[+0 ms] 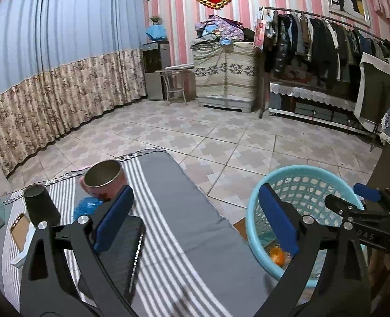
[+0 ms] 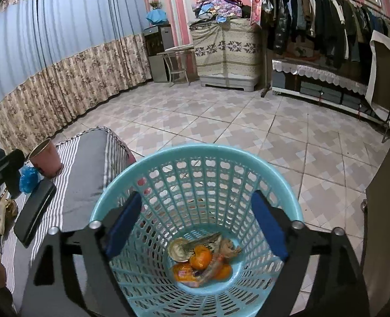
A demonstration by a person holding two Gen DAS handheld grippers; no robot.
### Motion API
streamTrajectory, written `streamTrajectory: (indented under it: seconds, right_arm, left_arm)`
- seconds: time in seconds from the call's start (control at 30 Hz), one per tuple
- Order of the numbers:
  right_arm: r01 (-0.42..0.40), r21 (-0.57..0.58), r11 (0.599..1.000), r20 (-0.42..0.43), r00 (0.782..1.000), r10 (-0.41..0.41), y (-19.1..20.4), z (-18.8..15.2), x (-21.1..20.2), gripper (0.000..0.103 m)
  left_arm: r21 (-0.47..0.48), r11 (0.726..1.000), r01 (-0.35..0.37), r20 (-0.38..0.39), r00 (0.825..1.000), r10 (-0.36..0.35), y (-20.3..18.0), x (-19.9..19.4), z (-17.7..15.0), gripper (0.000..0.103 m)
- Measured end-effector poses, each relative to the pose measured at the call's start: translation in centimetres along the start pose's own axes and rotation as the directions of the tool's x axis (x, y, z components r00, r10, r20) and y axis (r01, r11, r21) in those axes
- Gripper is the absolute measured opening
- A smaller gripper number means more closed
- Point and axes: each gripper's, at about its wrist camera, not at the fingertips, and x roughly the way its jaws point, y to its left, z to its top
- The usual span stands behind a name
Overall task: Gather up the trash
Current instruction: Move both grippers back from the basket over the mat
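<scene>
Hiding part of the basket (image 2: 168, 155) rim, the right tool (image 2: 196, 227) gapes.

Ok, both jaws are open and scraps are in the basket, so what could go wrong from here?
1. The blue crumpled wrapper lies tight against the pink cup; reaching for it could tip the cup.
2. The black case lies just in front of the wrapper and could get shoved off the striped mat.
3. The light blue basket stands beside the table's edge; the right gripper above it could knock it.

Light: dim, even indoor light, cool tint.
Distortion: strong fisheye bending, dark vignetted corners.
Focus: slightly soft, grainy throughout.
</scene>
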Motion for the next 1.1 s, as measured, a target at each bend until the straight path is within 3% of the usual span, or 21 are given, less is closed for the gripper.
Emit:
streamTrajectory:
  seconds: [0.53, 0.77, 1.1]
  right_arm:
    - [-0.031, -0.056, 0.998, 0.116, 0.993, 0.037, 3.6, -0.4, -6.9, 0.094]
    - [-0.049, -0.093, 0.994, 0.139, 0.988, 0.062, 6.3, -1.2, -9.6, 0.094]
    - [-0.091, -0.139, 0.986, 0.136, 0.985, 0.110, 10.4, -2.7, -11.5, 0.094]
  left_arm:
    - [-0.022, 0.995, -0.095, 0.060, 0.994, 0.096, 4.4, -5.9, -1.4, 0.097]
    - [-0.087, 0.986, -0.144, 0.060, 0.987, 0.149, 8.9, -8.8, -2.7, 0.097]
    - [-0.154, 0.956, -0.248, 0.061, 0.964, 0.259, 15.5, -12.6, -5.3, 0.097]
